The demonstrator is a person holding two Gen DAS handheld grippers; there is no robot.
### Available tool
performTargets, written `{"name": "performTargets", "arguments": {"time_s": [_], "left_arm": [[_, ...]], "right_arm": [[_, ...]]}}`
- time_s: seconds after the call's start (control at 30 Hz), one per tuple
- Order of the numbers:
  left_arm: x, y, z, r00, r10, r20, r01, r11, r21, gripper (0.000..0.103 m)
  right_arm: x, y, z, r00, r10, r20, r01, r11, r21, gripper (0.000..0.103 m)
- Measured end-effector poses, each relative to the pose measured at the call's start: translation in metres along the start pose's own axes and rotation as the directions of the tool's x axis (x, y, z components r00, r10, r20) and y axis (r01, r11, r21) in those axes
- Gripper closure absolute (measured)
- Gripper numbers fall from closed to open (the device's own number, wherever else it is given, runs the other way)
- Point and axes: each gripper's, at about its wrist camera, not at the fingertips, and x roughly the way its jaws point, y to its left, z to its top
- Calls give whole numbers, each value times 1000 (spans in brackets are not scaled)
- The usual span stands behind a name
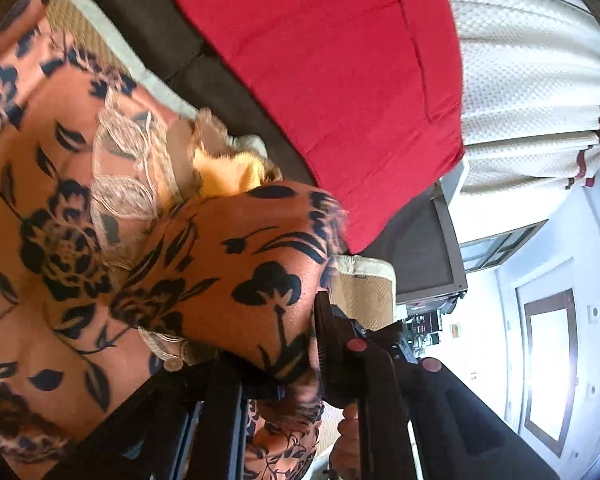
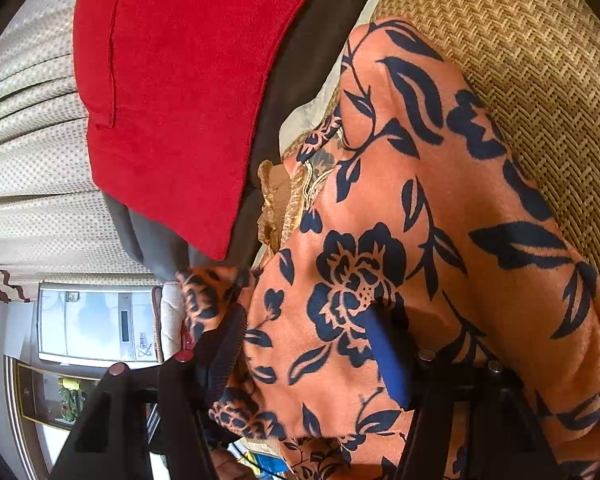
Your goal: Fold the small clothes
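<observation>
Item: my left claw (image 1: pixel 300 360), nearest, clamped on a fold of the orange flowered garment (image 1: pixel 228 280). Right claw (image 2: pixel 300 344), apart, astride the garment on the woven mat (image 2: pixel 540 80). Risk: a thin pinch may slip when lifted, spoiling the fold.

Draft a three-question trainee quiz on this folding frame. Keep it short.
1. True or false: the garment is plain white.
2. Which colour is the cushion behind it? A green, B red, C blue.
3. Short answer: what are the left tongs shut on?

Key: 1 false, it is orange with a dark floral print. 2 B. 3 a bunched edge of the garment.
</observation>
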Motion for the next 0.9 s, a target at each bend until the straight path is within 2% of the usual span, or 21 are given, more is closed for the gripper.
{"name": "performTargets", "arguments": {"time_s": [0.17, 0.2, 0.27, 0.4, 0.43, 0.5, 0.53, 0.63, 0.73, 0.83, 0.9], "left_arm": [[-39, -6, 4, 992, 81, 100, -91, 991, 101, 95], [-42, -8, 4, 986, 117, 117, -131, 984, 120, 95], [-48, -8, 5, 960, 233, 157, -257, 954, 154, 95], [-63, -5, 5, 947, 263, 184, -296, 937, 184, 95], [-65, -4, 5, 936, 291, 198, -328, 925, 192, 95], [-73, 4, 6, 923, 318, 218, -356, 919, 169, 95], [-78, 11, 8, 921, 313, 232, -350, 926, 139, 95], [-88, 19, 11, 931, 276, 241, -309, 944, 113, 95], [-100, 7, 8, 920, 234, 313, -292, 944, 151, 95], [-107, -13, 1, 903, 200, 379, -301, 926, 228, 94], [-106, -14, -1, 900, 213, 380, -320, 916, 243, 88]], "right_arm": [[-1, 2, -1, 1000, -11, 1, 11, 1000, -10, 40], [-1, 1, 0, 1000, -12, 3, 12, 1000, -6, 41], [0, 1, 0, 1000, -21, 1, 21, 1000, -3, 44], [2, 1, 1, 999, -46, -9, 46, 999, -14, 47], [3, 1, 1, 999, -48, -9, 48, 999, -14, 47], [3, 2, 1, 999, -53, -9, 52, 999, -15, 47], [4, 2, 1, 998, -55, -9, 55, 998, -17, 47], [5, 3, 0, 998, -65, -15, 65, 998, -27, 51], [6, 0, 1, 997, -72, -22, 72, 997, -22, 59], [6, -5, 3, 997, -70, -31, 70, 997, -12, 63], [7, -5, 3, 997, -70, -37, 69, 997, -16, 64]]}}
